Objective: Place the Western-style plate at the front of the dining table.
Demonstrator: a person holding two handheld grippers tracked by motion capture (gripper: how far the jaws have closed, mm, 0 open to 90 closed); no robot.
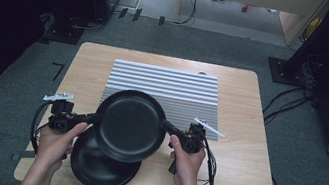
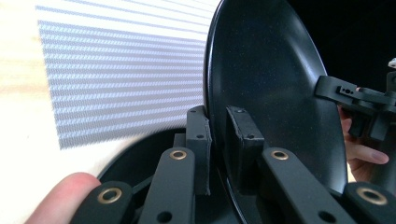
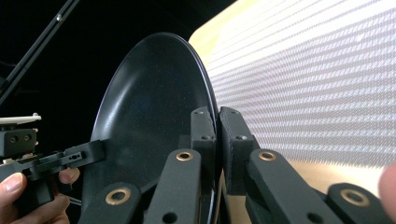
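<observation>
Plate (image 1: 129,124), black, lifted over the striped mat's (image 1: 163,85) near edge; we see left hand-held gripper (image 1: 91,119) and right hand-held gripper (image 1: 169,126) clamped on its opposite rims. Second plate (image 1: 99,165) lies below on counter (image 1: 246,136).

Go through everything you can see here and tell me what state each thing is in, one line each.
Upper black plate: lifted off the stack, held by its rim on both sides.
Lower black plate: lying on the table, partly under the lifted one.
Striped mat: flat on the table, nothing resting on it.
Left tongs: shut on the upper plate's left rim.
Right tongs: shut on its right rim.
Wooden table: bearing mat and lower plate.
</observation>
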